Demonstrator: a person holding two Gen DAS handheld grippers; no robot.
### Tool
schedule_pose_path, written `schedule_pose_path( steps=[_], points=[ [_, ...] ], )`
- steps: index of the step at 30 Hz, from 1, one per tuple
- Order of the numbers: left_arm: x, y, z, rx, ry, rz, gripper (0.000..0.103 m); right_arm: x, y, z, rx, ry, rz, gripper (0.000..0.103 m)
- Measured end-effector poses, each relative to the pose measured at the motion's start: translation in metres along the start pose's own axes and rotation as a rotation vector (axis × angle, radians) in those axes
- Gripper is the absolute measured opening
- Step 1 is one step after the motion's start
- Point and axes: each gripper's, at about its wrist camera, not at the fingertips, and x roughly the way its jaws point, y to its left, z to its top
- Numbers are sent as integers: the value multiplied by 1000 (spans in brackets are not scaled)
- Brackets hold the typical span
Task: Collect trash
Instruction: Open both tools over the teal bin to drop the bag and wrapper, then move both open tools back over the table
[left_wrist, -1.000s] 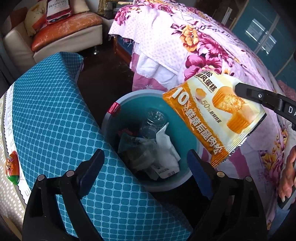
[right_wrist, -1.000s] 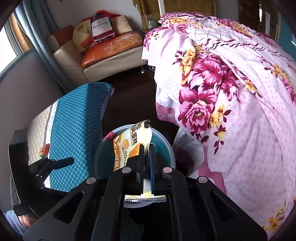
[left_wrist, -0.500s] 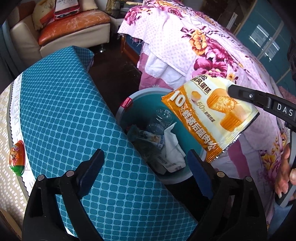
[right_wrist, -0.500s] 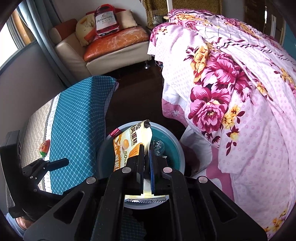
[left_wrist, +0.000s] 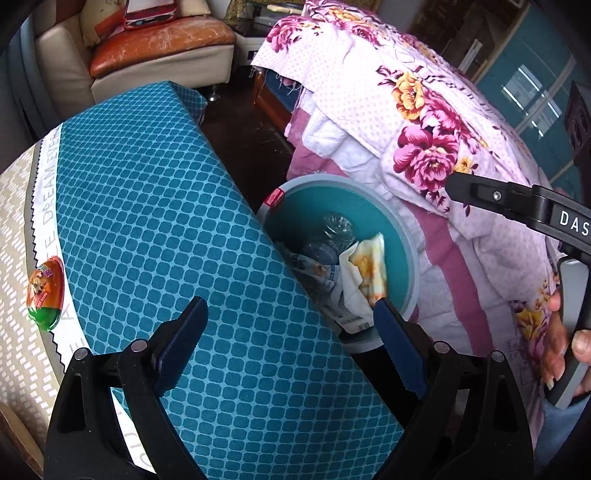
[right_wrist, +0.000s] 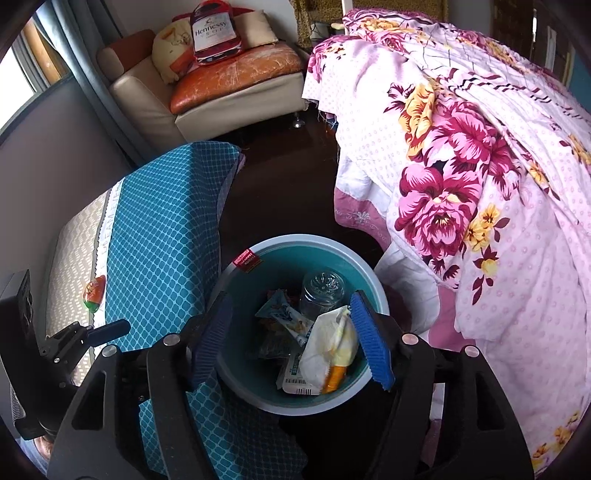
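One snack wrapper (right_wrist: 332, 347), a second ago pinched in our right tool (right_wrist: 291, 339), now lies in the teal bin (right_wrist: 347, 251) beneath its opening, empty jaws; left tool (left_wrist: 288, 339) wide, empty over the blue-clothed table (left_wrist: 147, 221).

Bin (right_wrist: 364, 273) mouth open above (bed (right_wrist: 480, 166), cushion (right_wrist: 162, 221) flank it).
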Motion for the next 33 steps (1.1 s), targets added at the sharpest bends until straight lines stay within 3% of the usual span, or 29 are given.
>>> schedule_pose_path(
  steps=[13,33],
  points=[
    [-37,23,-20,-39,-42,0,92,-22,30,-6,-27,14,-3,77],
    [-113,96,-66,-159,-162,51,92,-38,137,-32,-172,50,17,80]
  ],
)
